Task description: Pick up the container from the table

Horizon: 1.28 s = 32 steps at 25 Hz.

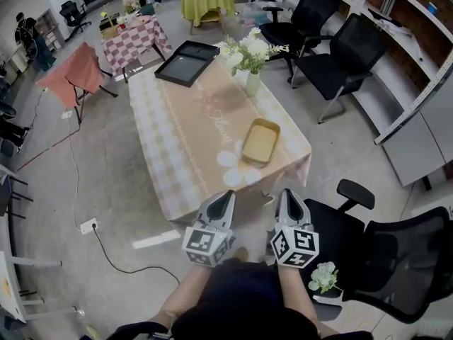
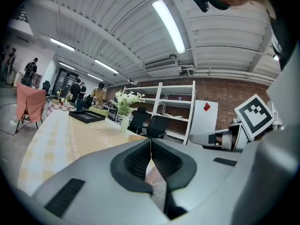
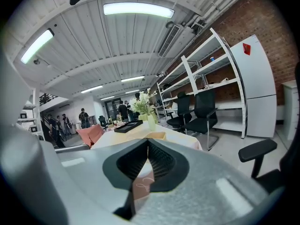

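Note:
The container (image 1: pixel 260 142) is a shallow yellow rectangular dish. It lies on the near right part of the table (image 1: pixel 177 154), which has a beige and checked cloth. My left gripper (image 1: pixel 228 193) and right gripper (image 1: pixel 286 192) hover side by side just short of the table's near edge and point toward it. Both are shut and hold nothing. In the right gripper view the container (image 3: pixel 157 135) shows low on the cloth just beyond the shut jaws of that gripper (image 3: pixel 148 142). The left gripper (image 2: pixel 150 142) has its jaws closed together too, with the tabletop (image 2: pixel 70 130) stretching away to its left.
A vase of white flowers (image 1: pixel 249 57) and a black tray (image 1: pixel 187 62) stand at the table's far end. Black office chairs (image 1: pixel 340 62) line the right side, and another chair (image 1: pixel 396 257) is close to my right. A power strip (image 1: pixel 88 225) and its cable lie on the floor at left.

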Each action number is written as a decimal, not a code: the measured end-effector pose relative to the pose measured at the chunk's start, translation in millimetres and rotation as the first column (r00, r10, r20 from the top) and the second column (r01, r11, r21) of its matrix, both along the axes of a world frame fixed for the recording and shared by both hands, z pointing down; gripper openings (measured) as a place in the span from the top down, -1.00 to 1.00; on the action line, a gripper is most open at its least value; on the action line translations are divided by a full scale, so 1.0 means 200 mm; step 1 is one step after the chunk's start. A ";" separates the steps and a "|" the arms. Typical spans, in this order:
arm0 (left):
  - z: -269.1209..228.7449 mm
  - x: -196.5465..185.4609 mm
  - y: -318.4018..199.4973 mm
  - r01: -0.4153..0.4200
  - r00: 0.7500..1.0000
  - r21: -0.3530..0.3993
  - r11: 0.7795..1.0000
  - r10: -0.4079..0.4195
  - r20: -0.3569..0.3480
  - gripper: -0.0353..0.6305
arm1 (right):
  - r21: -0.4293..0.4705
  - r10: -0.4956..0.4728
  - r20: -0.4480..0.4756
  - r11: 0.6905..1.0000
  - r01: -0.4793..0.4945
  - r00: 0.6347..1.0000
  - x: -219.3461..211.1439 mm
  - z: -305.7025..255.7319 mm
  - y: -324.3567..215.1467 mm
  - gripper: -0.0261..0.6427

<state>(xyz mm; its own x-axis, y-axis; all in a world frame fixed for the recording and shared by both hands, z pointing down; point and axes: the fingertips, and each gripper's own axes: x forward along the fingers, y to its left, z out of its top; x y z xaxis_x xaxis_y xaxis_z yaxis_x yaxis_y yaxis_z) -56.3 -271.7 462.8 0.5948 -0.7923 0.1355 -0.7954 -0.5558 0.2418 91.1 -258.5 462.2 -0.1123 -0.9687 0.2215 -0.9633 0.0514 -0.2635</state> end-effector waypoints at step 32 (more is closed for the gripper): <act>0.04 0.18 -0.09 -0.105 0.994 -0.018 0.994 0.105 -0.013 0.86 | -0.041 0.060 0.052 0.998 -0.058 0.997 0.08 0.08 0.02 0.91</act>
<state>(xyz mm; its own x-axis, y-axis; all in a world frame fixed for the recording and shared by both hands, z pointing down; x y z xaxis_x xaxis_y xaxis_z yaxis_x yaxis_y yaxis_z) -20.1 -288.8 470.2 0.6766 -0.7226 0.1417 -0.7296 -0.6317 0.2622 106.6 -253.9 478.8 -0.0680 -0.9647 0.2545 -0.9491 -0.0161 -0.3146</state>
